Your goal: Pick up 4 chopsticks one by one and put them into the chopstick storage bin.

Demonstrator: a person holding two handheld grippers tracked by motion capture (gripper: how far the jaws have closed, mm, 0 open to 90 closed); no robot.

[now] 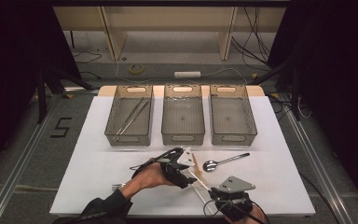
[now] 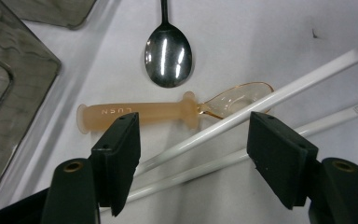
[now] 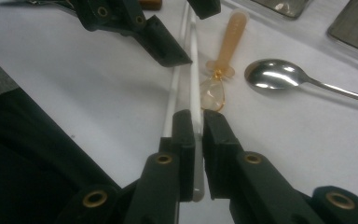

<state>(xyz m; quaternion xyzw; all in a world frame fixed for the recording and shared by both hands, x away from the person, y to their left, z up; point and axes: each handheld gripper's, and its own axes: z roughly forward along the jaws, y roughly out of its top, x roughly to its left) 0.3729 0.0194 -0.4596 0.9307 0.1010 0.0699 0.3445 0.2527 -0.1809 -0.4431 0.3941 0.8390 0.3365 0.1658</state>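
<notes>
Low, right tool point(image 3: 198, 140) pinches chopstick point(image 3: 195, 84).

Grey floor point(image 1: 23, 140), wooden shelving point(image 1: 168, 28), dark curtains point(image 1: 9, 56)

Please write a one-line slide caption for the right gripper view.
Right hand-held gripper shut on one white chopstick, near an orange baby spoon and steel spoon.

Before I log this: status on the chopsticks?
Right hand-held gripper shut on one chopstick. Left hand-held gripper open over both. Orange spoon touching them.
</notes>
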